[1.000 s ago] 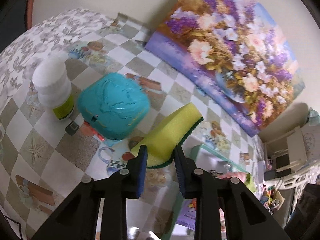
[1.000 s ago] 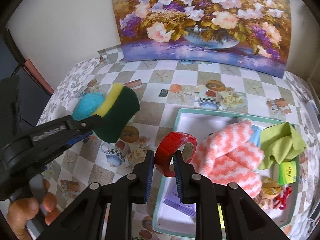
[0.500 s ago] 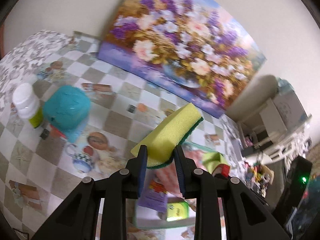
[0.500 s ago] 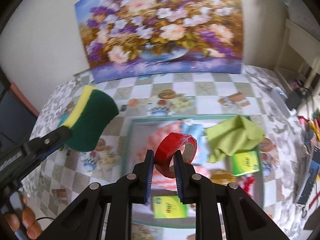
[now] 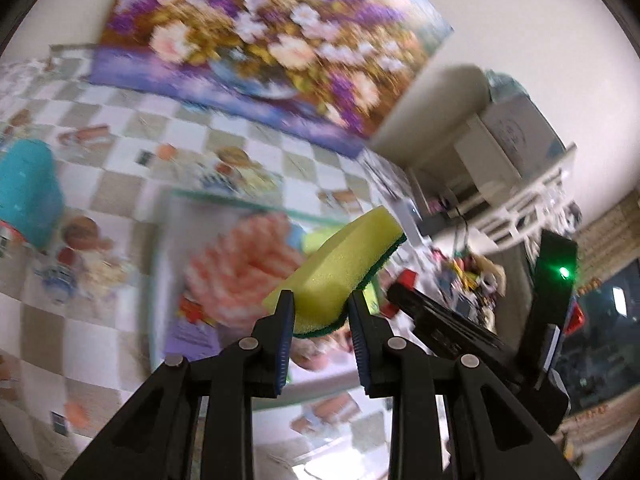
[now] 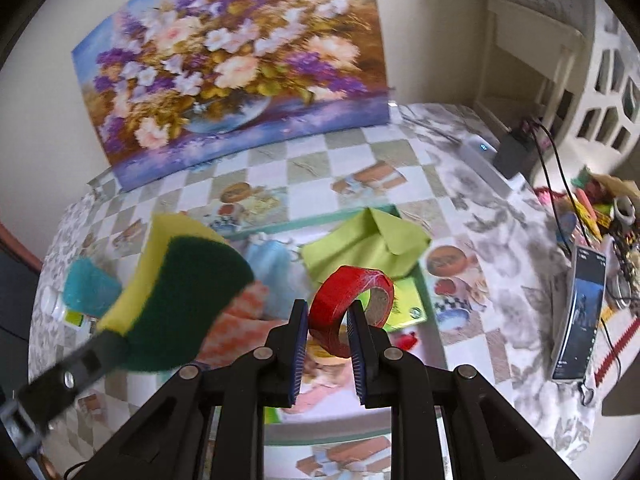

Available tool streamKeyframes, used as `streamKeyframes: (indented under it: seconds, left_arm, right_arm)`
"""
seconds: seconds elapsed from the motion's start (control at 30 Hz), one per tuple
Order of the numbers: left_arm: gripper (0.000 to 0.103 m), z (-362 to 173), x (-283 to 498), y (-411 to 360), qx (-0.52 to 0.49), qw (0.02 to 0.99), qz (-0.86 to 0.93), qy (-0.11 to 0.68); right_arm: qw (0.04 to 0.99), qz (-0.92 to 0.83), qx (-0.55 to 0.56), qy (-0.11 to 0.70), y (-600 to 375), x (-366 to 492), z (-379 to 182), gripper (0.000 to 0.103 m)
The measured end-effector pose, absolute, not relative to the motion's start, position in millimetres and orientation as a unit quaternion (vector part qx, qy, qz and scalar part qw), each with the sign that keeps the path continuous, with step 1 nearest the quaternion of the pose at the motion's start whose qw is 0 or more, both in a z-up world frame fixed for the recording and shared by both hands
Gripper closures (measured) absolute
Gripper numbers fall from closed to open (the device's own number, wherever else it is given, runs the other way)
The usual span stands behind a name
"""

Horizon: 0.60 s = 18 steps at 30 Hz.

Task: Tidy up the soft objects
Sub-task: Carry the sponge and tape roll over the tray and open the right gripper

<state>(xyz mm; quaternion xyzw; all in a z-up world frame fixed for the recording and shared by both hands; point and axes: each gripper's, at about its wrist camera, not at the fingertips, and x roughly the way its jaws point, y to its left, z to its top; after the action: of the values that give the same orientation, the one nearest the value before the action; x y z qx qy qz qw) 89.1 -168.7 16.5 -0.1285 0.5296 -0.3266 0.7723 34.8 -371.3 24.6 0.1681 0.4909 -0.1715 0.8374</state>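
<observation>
Left gripper (image 5: 322, 312) clamped on yellow-green sponge (image 5: 340, 268), right gripper (image 6: 327, 320) clamped on red tape roll (image 6: 352, 304), both above teal tray (image 5: 224, 200) on counter (image 6: 320, 168).

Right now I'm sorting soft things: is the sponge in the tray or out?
Out. The left gripper holds the sponge in the air above the tray.

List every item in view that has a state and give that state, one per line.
left tongs: shut on the sponge
sponge: held in the air above the tray, yellow side up
right tongs: shut on the red tape roll
red tape roll: held on edge above the tray
tray: open, holding cloths
green cloth: folded, lying in the tray
pink striped cloth: bunched in the tray
</observation>
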Motion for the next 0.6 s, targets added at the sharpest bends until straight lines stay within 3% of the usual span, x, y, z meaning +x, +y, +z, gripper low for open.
streamKeyframes:
  seconds: [0.6]
  left_arm:
    - [0.075, -39, 118, -145, -0.177, 0.735, -0.269, 0.597]
  right_arm:
    - [0.809, -0.158, 0.16, 0.543, -364, 50, -22, 0.082]
